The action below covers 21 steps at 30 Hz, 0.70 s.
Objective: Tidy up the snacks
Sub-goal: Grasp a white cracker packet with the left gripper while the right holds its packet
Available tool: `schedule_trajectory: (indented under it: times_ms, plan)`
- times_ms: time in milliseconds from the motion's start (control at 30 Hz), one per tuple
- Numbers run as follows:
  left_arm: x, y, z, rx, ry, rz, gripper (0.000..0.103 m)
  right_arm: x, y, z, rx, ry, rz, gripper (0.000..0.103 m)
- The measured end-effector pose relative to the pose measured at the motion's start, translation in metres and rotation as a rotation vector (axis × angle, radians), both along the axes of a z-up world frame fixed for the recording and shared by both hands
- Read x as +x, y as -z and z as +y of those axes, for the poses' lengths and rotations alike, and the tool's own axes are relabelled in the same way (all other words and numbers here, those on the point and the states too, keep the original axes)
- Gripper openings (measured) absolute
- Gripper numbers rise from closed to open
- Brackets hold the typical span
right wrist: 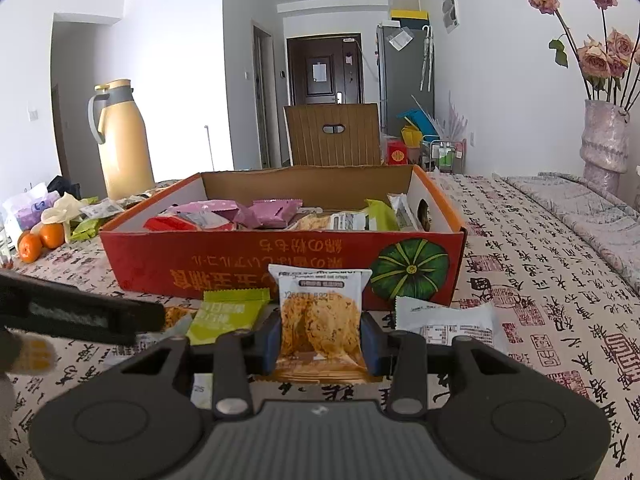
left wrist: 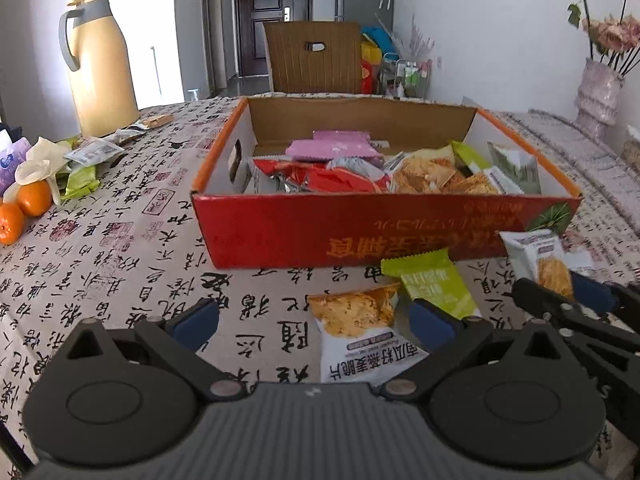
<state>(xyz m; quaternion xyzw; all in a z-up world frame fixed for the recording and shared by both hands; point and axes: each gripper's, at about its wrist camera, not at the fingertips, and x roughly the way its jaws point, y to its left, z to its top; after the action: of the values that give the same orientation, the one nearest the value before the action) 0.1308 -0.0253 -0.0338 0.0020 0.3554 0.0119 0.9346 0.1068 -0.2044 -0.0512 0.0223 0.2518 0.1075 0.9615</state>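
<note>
Right gripper pinches an upright crisp packet w/ its long axis vertical, just in front of the snack box, which lies straight ahead. Left gripper hangs wide open, holding nothing, over a second packet on the table.

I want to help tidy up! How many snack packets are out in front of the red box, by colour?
Green packet: 1
Orange-and-white crisp packets: 2, one of them held in the right gripper
White packet, back side up: 1
Total: 4
</note>
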Motion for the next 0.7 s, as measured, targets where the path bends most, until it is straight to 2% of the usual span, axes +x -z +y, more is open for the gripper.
schedule_trajectory:
  times_ms: [267, 433, 500, 700]
  plan:
    - [0.007, 0.013, 0.004, -0.030, -0.026, 0.029, 0.102, -0.001, 0.000, 0.001, 0.002, -0.003, -0.006, 0.040]
    - [0.006, 0.017, 0.003, -0.040, -0.009, 0.023, 0.093, -0.001, 0.000, 0.001, 0.002, -0.003, -0.005, 0.040]
    - [0.006, 0.019, 0.000, -0.037, 0.007, 0.023, 0.082, -0.001, 0.000, 0.001, 0.001, -0.003, -0.004, 0.040]
    - [0.003, 0.020, -0.005, -0.035, 0.044, 0.013, 0.062, -0.001, 0.000, 0.001, 0.001, -0.004, -0.004, 0.040]
